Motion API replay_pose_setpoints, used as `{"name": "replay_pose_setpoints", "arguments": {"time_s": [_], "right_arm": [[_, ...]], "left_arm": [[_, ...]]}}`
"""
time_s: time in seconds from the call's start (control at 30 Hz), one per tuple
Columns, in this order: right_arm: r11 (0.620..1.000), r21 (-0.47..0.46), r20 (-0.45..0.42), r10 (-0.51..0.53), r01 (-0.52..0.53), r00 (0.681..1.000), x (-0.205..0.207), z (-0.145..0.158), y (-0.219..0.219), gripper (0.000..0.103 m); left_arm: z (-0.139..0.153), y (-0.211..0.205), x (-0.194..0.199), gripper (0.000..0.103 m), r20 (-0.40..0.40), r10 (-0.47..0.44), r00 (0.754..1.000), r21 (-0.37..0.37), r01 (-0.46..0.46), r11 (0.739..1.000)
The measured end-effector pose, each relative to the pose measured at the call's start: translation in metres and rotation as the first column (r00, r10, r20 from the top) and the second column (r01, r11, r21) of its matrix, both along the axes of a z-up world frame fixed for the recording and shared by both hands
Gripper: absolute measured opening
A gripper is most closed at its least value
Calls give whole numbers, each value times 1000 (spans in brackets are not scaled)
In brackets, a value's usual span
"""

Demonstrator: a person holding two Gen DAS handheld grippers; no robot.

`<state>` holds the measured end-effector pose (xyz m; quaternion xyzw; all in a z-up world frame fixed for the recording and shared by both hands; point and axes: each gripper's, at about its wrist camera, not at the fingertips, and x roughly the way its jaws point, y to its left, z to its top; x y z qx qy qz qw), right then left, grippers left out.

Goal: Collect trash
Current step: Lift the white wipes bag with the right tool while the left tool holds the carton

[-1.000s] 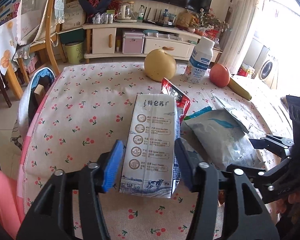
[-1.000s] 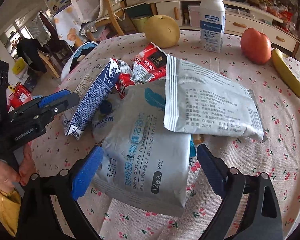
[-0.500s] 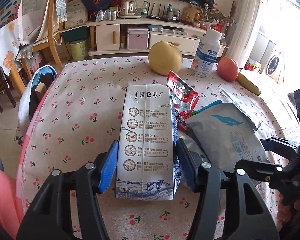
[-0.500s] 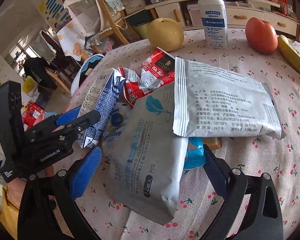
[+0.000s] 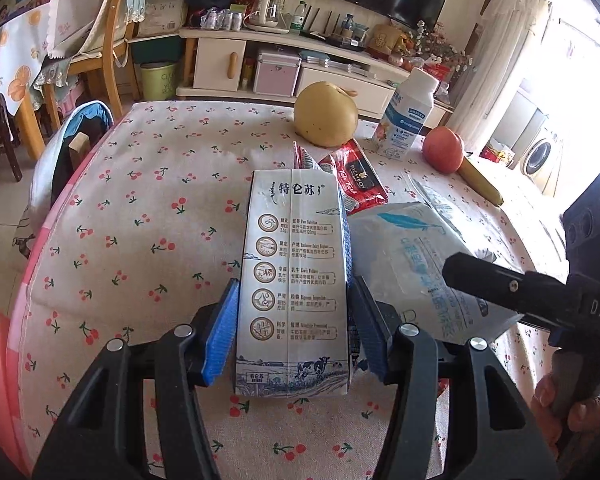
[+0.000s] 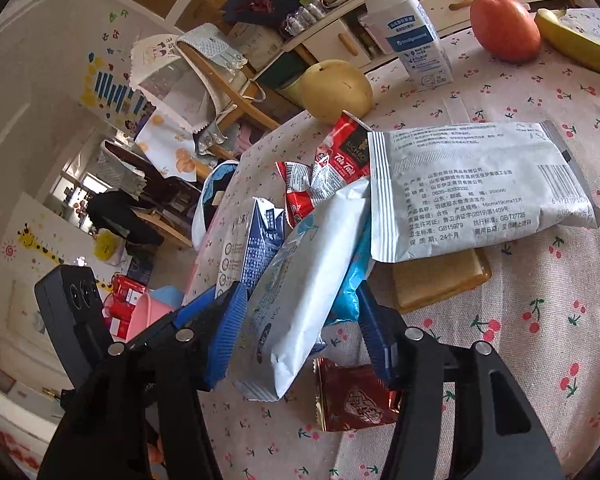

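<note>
The left gripper (image 5: 294, 330) pinches the white and blue cardboard milk carton (image 5: 294, 276) by its 2 narrow sides near the base, over the near part of the cherry-print desk (image 5: 140, 208). The carton looks empty: light, fairly stiff, and likely to dent if squeezed harder, so its lower sides are a sound hold. The right gripper (image 6: 300, 332) is pressed onto the soft white and blue plastic wipes pouch (image 6: 304, 280), which buckles between the pads; such film is light and slippery, best held across its bunched middle. A larger silver-white printed pouch (image 6: 480, 184) lies to the right, on a tan flat packet (image 6: 440, 276), with a crumpled red snack wrapper (image 6: 328, 172) farther off.

Compared with 1 second ago, both grippers have closed from spread to clamped, and the wipes pouch has lifted from flat to tilted, uncovering a dark red foil packet (image 6: 356, 400).
</note>
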<state>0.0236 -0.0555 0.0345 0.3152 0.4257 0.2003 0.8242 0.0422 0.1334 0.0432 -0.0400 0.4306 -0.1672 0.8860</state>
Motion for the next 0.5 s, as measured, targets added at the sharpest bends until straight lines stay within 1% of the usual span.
{"name": "replay_pose_setpoints", "arguments": {"time_s": [0.1,0.17,0.23,0.37,0.4,0.5], "right_arm": [[999,-7,-9,-49,49,999,4,-4,5,63],[997,-30,-4,-73,72,997,4,-8,9,61],[993,-59,9,-99,99,995,3,-11,11,45],[991,-54,13,-124,125,992,0,-13,8,34],[990,-64,19,-126,127,992,-1,-10,7,31],[983,-124,55,-131,137,990,-10,3,7,24]], "left_arm": [[0,1,-2,56,0,4,1000,-8,-4,1000],[-1,2,-3,56,0,7,1000,-15,-7,1000],[-1,4,-4,56,-1,14,1000,-21,-14,1000],[0,7,-6,56,-9,12,1000,-39,-12,999],[0,8,-7,55,-11,14,1000,-44,-14,999],[1,14,-8,55,-24,29,999,-80,-31,996]]}}
